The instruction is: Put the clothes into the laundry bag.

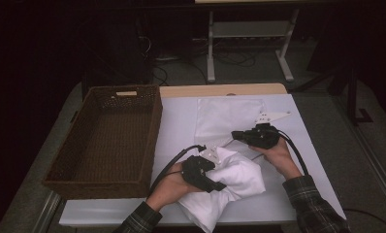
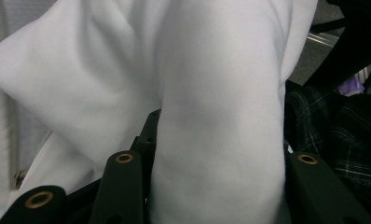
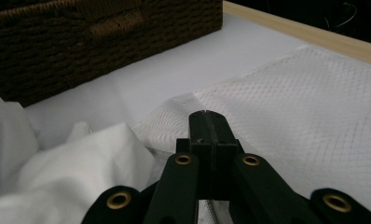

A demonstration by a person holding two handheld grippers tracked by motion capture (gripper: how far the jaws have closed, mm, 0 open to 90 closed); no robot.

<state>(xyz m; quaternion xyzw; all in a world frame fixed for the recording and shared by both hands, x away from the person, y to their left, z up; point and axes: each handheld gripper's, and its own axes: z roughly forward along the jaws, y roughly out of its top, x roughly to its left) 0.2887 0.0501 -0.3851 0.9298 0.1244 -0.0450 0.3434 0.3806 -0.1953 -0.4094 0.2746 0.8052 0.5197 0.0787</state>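
Both forearms in plaid sleeves reach in over the table's near edge. The left gripper (image 1: 215, 182) points right, its jaws clamped on a thick fold of the smooth white cloth (image 1: 232, 182) bunched at the near edge. The right gripper (image 1: 237, 134) points left, jaws pressed together, over a white mesh bag (image 3: 309, 102) lying flat. A brown woven wicker basket (image 1: 108, 141) stands to the left.

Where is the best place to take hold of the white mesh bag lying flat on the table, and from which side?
Probably the near-left corner of the mesh bag, coming from the person's side. That corner is rumpled and raised beside the white cloth, whereas the rest lies flat; the right tool is already shut there.
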